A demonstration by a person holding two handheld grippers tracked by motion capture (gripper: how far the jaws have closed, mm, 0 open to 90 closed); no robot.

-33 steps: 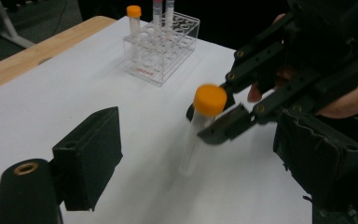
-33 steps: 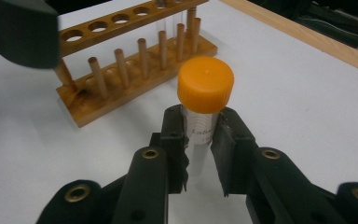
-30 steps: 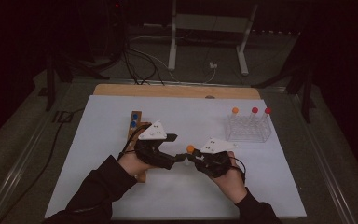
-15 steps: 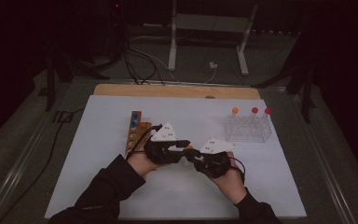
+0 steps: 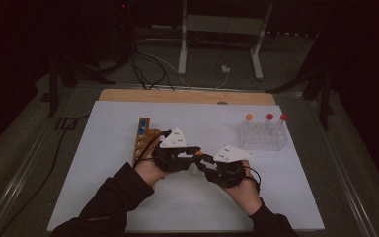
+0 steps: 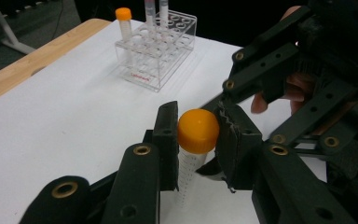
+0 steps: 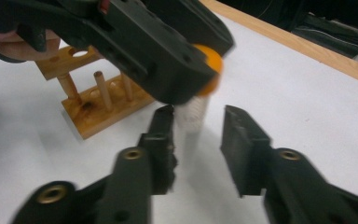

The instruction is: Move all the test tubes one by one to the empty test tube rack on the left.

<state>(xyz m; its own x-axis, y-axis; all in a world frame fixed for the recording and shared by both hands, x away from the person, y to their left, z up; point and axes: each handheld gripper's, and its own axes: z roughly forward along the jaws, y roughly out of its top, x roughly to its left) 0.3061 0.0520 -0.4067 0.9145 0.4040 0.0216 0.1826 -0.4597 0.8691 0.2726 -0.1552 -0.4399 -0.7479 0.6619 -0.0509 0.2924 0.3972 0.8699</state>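
White worktop [image 5: 128,197] carries a wooden rack [image 5: 143,139] and clear rack [image 5: 262,138]. Left claw [image 6: 193,144], just closed, grips the orange-capped tube [image 6: 195,147]. Right claw [image 7: 198,135], just opening, flanks it, pads off.

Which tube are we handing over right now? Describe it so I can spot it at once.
Start at the white mat and go to its middle, where the two grippers meet. The tube stands between the left gripper jaws, shut on its orange cap. Unlike the capped tubes standing in the clear rack to the right, it is out of any rack.
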